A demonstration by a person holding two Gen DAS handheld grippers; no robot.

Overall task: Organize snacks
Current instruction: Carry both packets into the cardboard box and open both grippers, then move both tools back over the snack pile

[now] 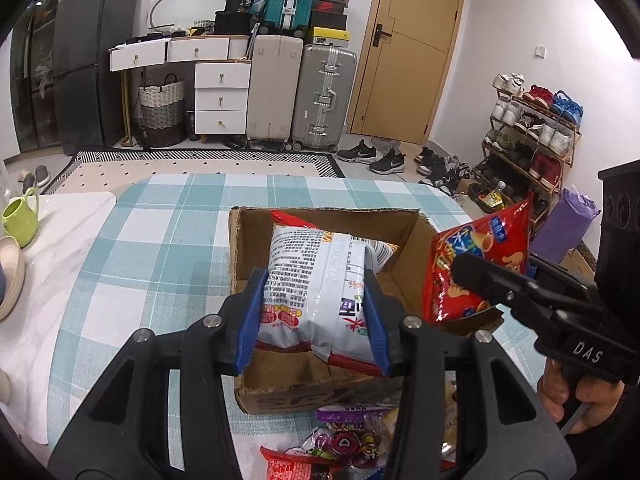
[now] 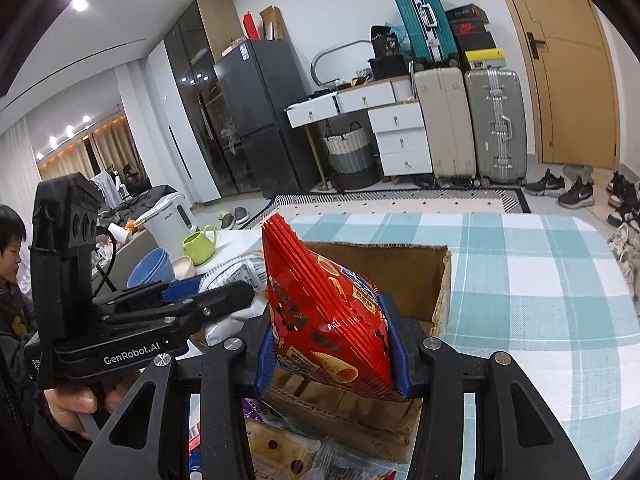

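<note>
Below, loose snacks (image 1: 344,444) half hidden.

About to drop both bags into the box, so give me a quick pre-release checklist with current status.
1. Left gripper shut on the white snack bag: ok, blue fingers press both its sides.
2. Right gripper shut on the red snack bag: ok.
3. White snack bag over the cardboard box: ok.
4. Red snack bag over the opening: cannot tell; it sits at the box's right wall.
5. Room inside the box: ok, bare cardboard shows beside one bag already lying there.
6. Grippers apart from each other: ok, though close.
</note>
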